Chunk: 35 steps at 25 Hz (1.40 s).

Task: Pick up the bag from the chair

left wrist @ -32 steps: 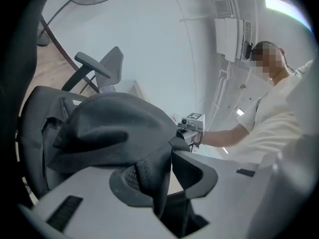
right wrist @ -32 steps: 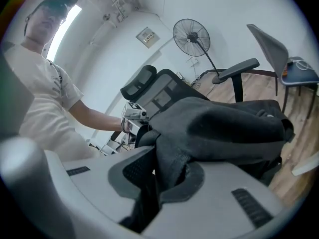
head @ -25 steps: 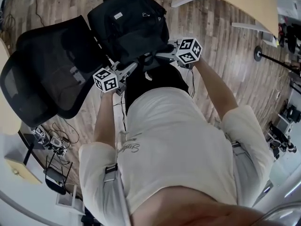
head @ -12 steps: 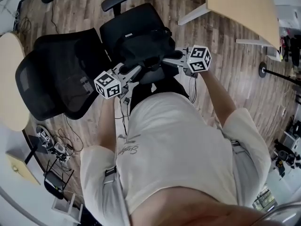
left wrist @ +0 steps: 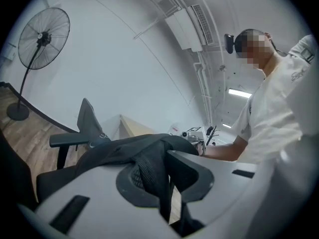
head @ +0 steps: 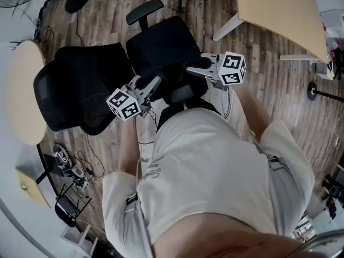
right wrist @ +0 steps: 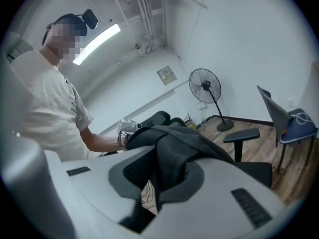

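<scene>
Bag (head: 180, 90) of black woven cloth hangs by its strap between the two tools, just in front of the person and over the near edge of the black chair (head: 161, 42); in the head view black lies on black, so I cannot tell whether it clears the seat. The left tool (head: 153, 85) has just been closing its jaws and clamps the ribbed webbing strap (left wrist: 149, 176), which runs down through the rounded gap between the grey pads. The right tool (head: 196, 69) is pinched on a thick fold of the same soft cloth (right wrist: 172, 158). The chair's mesh back (head: 80, 90) leans away to the left, and one padded armrest (head: 144, 11) sticks out at the far side. Open plank floor (head: 107, 15) lies beyond the chair. A pale wooden table (head: 279, 9) closes the right side, and a round table (head: 21, 90) the left edge. Cables (head: 72, 165) tangle on the floor by the person's left side. A standing fan (left wrist: 42, 36) stands by the white wall. Each tool carries a cube (head: 232, 69) with black-and-white square markers. The pale shirt (head: 204, 165) bears script too small to read.
</scene>
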### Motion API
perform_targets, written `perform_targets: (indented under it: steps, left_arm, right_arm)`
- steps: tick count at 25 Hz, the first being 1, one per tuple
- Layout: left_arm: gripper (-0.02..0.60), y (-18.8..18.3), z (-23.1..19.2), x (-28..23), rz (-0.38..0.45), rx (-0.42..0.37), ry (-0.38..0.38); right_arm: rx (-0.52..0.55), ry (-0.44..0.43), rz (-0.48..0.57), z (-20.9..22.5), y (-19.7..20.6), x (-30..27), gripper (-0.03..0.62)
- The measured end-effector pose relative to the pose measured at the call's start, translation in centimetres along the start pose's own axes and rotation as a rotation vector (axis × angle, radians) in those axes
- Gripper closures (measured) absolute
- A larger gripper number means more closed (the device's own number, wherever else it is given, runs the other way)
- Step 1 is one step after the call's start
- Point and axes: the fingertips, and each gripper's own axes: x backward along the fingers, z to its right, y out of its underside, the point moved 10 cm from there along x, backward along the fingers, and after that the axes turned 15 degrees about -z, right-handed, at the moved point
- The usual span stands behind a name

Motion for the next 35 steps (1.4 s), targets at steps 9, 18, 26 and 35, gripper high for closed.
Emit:
perform_targets:
  steps: [9,18,26,35]
  left_arm:
    - [0.525,-4.6,3.2,1.4,0.071,-0.085,-0.103]
    - [0.525,-11.1,4.1,2.5,0.137,-0.237,-0.178]
    - [0.525,-13.6,3.9,2.7,0.152,-0.276,-0.209]
    - [0.526,-13.6,3.3,2.0,0.126,-0.284,-0.219]
  right_arm:
    - [0.200,0.066,0.056,-2.0,-5.9,2.5,0.568]
    - [0.329,0.141,0.139,-2.5,-12.1,4.8,0.568]
    - [0.347,0.170,0.149,-2.0,-14.6,5.3,0.567]
    - [0.325,0.166,0.127,-1.3,-14.2,5.5,0.568]
